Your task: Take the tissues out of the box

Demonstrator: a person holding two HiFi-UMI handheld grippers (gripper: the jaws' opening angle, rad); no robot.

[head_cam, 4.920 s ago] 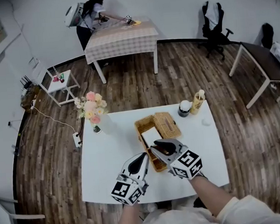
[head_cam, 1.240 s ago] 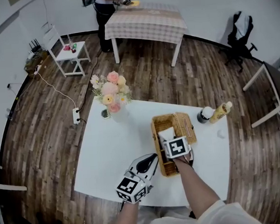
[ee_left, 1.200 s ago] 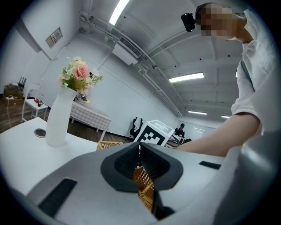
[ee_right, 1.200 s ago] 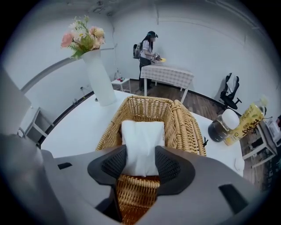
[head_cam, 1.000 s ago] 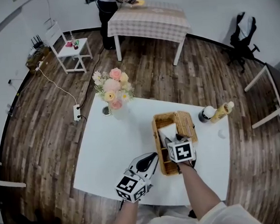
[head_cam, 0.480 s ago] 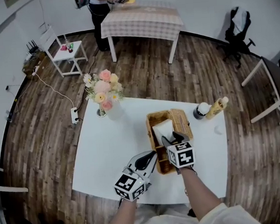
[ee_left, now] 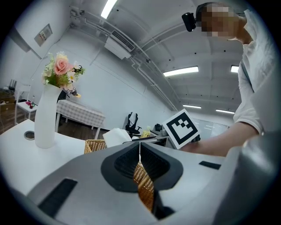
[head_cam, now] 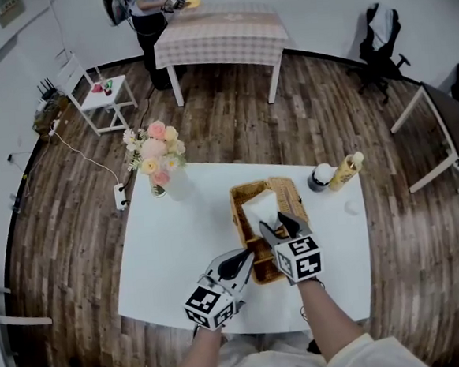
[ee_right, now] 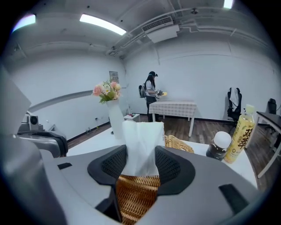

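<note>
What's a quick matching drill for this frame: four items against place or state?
Items:
1. tissue
2. left gripper
3. flower vase
4. yellow bottle

Place or state:
A. far right of the table, beside a dark jar
B. jaws together, empty
C. pinched in the right gripper, sticking out of the wicker box
D. table's far left corner

Pairs: 1-C, 2-B, 3-D, 4-A

Bright, even light from ceiling strip lights (ee_right: 103, 24); strong fisheye bending at edges, corners dark, shadows seemingly soft.
</note>
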